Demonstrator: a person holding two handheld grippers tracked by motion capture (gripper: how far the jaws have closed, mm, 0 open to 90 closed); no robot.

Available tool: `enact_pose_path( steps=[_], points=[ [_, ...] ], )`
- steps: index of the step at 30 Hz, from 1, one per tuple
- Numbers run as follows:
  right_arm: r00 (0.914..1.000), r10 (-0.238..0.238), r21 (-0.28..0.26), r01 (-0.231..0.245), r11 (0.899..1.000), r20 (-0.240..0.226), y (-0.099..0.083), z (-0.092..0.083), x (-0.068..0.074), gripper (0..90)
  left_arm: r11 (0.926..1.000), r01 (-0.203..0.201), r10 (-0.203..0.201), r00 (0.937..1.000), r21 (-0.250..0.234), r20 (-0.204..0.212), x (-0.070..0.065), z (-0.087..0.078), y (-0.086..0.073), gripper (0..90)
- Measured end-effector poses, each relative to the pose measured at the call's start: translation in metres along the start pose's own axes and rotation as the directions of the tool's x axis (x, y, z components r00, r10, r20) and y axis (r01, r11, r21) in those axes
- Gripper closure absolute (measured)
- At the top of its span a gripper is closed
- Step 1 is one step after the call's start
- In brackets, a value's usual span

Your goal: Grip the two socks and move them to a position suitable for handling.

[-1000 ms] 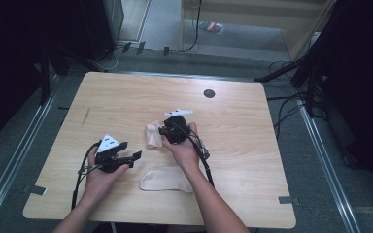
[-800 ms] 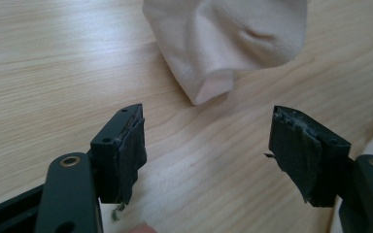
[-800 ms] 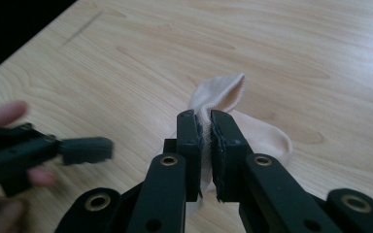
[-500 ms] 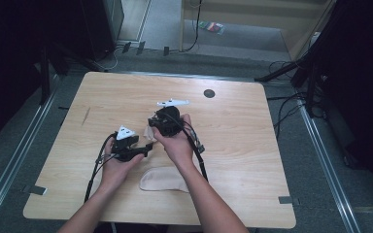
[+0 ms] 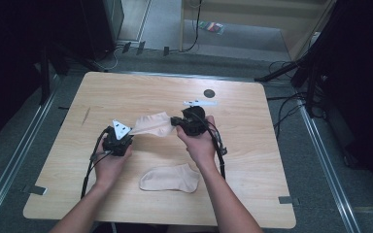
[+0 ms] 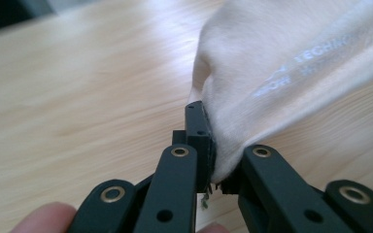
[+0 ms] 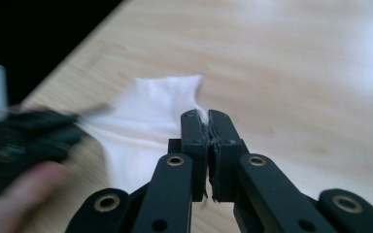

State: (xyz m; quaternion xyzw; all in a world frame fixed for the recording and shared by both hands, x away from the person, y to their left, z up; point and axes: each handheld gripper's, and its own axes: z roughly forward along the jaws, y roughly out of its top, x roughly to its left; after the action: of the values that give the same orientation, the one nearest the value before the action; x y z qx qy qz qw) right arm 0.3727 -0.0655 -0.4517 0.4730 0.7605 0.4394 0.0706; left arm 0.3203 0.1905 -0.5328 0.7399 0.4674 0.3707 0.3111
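1. I am holding one beige sock [image 5: 151, 124] stretched between both tools at the centre of the high view, above the table [image 5: 262, 160]; pale lettering is showing on it.
2. My left gripper [image 5: 125, 141], whose jaws have just been closing, is clamping one end.
3. My right gripper [image 5: 176, 123] is pinching the other end.
4. I am counting two socks: the second sock [image 5: 170, 178] is lying flat, lower centre.

two beige socks [image 5: 151, 124] [image 5: 170, 178], two grippers [image 5: 127, 137] [image 5: 176, 122], one wooden table [image 5: 252, 145], one dark round spot [image 5: 209, 93] on its far side.
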Motion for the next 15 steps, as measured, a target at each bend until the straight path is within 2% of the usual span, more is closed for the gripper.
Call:
enact_pose_path(
  steps=[1, 2, 3, 4, 5, 6, 7, 9, 10, 11, 12, 13, 14, 15],
  points=[
    [1.0, 0.0, 0.0, 0.0, 1.0, 0.0, 0.0, 0.0, 0.0, 87.6, 1.0, 0.0, 0.0, 1.0, 0.0, 0.0, 0.0, 0.0, 0.0, 87.6],
    [0.9996, 0.017, 0.042, -0.018, 0.999, 0.023, -0.016, 0.014, -0.013, 87.7, 0.9964, -0.082, 0.083, 0.9963, 0.021, -0.022, -0.006, 0.0, -0.003, 87.6],
    [0.9992, 0.025, 0.057, -0.027, 0.998, 0.03, -0.023, 0.02, -0.017, 87.6, 0.9964, -0.082, 0.083, 0.9963, 0.021, -0.022, -0.006, 0.0, -0.003, 87.4],
    [0.9986, 0.033, 0.065, -0.036, 0.997, 0.041, -0.029, 0.025, -0.021, 87.6, 0.9921, -0.112, 0.111, 0.9934, 0.055, 0.027, -0.014, 0.003, -0.005, 87.1],
    [0.9986, 0.033, 0.065, -0.036, 0.997, 0.041, -0.029, 0.025, -0.021, 87.6, 0.9921, -0.112, 0.111, 0.9934, 0.055, 0.027, -0.014, 0.003, -0.005, 86.4],
    [0.9988, 0.029, 0.08, -0.032, 0.996, 0.039, -0.038, 0.033, -0.026, 87.4, 0.9935, -0.095, 0.091, 0.9936, 0.063, 0.067, -0.016, 0.003, -0.006, 83.5],
    [0.9988, 0.029, 0.08, -0.032, 0.996, 0.039, -0.038, 0.033, -0.026, 87.4, 0.9946, -0.076, 0.069, 0.9932, 0.07, 0.093, -0.017, 0.004, -0.006, 83.5],
    [0.9977, -0.017, 0.099, 0.01, 0.995, 0.065, -0.043, 0.038, -0.028, 87.1, 0.9963, -0.061, 0.053, 0.9906, 0.06, 0.126, -0.017, 0.002, -0.007, 74.1],
    [0.9969, -0.029, 0.102, 0.021, 0.995, 0.073, -0.044, 0.038, -0.029, 86.9, 0.9978, -0.039, 0.029, 0.9843, 0.053, 0.174, -0.015, 0.001, -0.007, 68.3],
    [0.9929, -0.067, 0.102, 0.057, 0.993, 0.098, -0.044, 0.038, -0.034, 85.5, 0.9991, -0.023, 0.015, 0.9731, 0.034, 0.23, -0.011, -0.001, -0.007, 60.0],
    [0.9872, -0.095, 0.103, 0.082, 0.991, 0.128, -0.043, 0.038, -0.037, 84.2, 0.9997, 0.0, 0.008, 0.9593, -0.026, 0.282, -0.002, -0.006, -0.01, 57.0],
    [0.9872, -0.095, 0.103, 0.082, 0.991, 0.128, -0.043, 0.038, -0.037, 84.2, 0.9997, 0.0, 0.008, 0.9593, -0.026, 0.282, -0.002, -0.006, -0.01, 54.0],
    [0.9812, -0.103, 0.084, 0.09, 0.992, 0.163, -0.042, 0.035, -0.047, 78.2, 0.9978, 0.042, -0.021, 0.9373, -0.052, 0.348, 0.013, -0.01, -0.013, 50.8],
    [0.9812, -0.103, 0.084, 0.09, 0.992, 0.163, -0.042, 0.035, -0.047, 78.2, 0.9978, 0.042, -0.021, 0.9373, -0.052, 0.348, 0.013, -0.01, -0.013, 47.8]
  ],
)
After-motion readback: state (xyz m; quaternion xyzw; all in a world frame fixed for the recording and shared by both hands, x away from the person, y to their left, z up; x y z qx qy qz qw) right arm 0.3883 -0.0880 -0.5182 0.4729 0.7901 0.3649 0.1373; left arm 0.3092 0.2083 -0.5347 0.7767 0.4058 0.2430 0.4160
